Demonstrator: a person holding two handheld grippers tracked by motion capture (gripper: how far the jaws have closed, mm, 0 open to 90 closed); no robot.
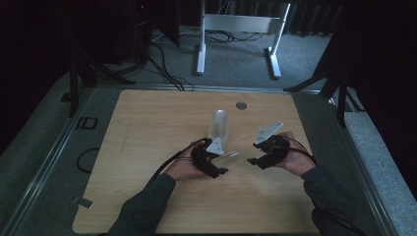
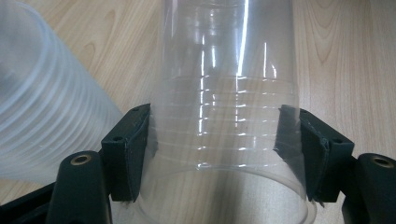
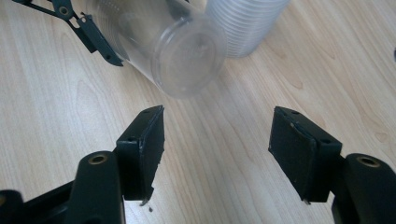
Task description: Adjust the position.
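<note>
My left gripper [image 1: 223, 164] [image 2: 217, 147] is shut on a clear plastic cup [image 1: 230, 157] [image 2: 224, 116], its pads pressed on both sides near the rim. The cup lies tilted, its base [image 3: 189, 53] pointing toward my right gripper. A stack of clear cups [image 1: 219, 125] [image 2: 42, 102] [image 3: 247, 23] stands upside down just behind it. My right gripper [image 1: 253, 161] [image 3: 217, 140] is open a short way to the right of the cup's base, with nothing between its pads. The left gripper's jaw tip shows at the top left of the right gripper view.
A wooden table [image 1: 147, 147] carries everything, with a round metal cap [image 1: 241, 105] near its far edge. Cables trail off the table's left side [image 1: 88, 157]. A white frame [image 1: 236, 29] stands on the carpet beyond.
</note>
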